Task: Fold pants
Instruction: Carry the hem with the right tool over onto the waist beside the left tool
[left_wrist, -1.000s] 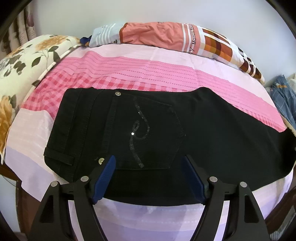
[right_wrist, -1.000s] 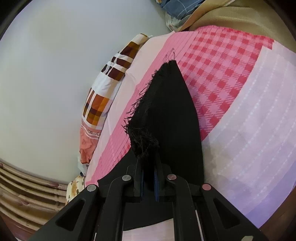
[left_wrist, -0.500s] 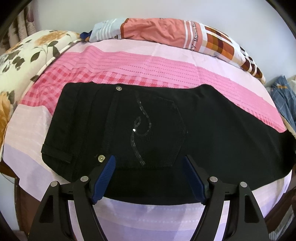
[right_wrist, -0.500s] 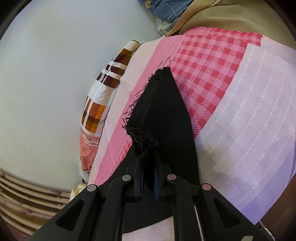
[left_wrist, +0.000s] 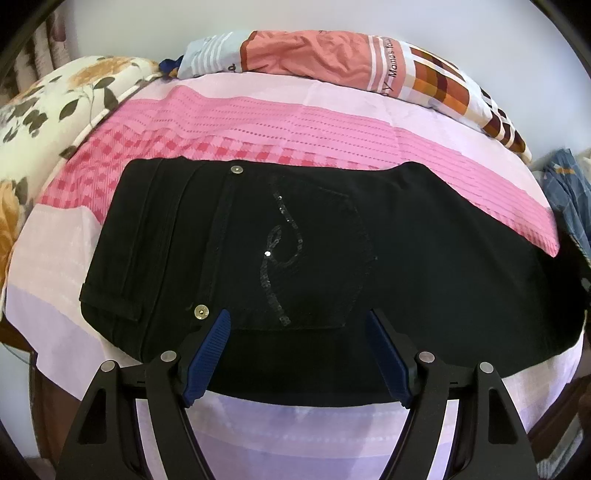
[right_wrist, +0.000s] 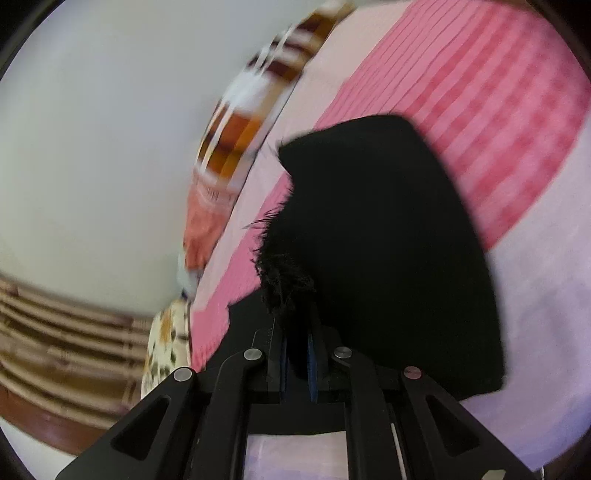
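Black pants (left_wrist: 424, 258) lie flat across the pink bed sheet, waistband at the left, a back pocket with a sequin swirl (left_wrist: 284, 251) in the middle. My left gripper (left_wrist: 297, 354) is open and empty, hovering over the pants' near edge below the pocket. My right gripper (right_wrist: 297, 350) is shut on the frayed hem of the pant leg (right_wrist: 388, 251) and holds it lifted off the sheet. The right wrist view is motion-blurred.
A pink and lilac sheet (left_wrist: 295, 122) covers the bed. A patchwork pillow (left_wrist: 332, 62) lies along the far wall, a floral pillow (left_wrist: 44, 122) at the left, blue checked cloth (left_wrist: 569, 192) at the right. A wall and a wooden headboard (right_wrist: 55, 332) show in the right wrist view.
My right gripper has swung fast with the hem, and the lifted leg now folds over wider. My left gripper has drifted slightly nearer the pants and stays open.
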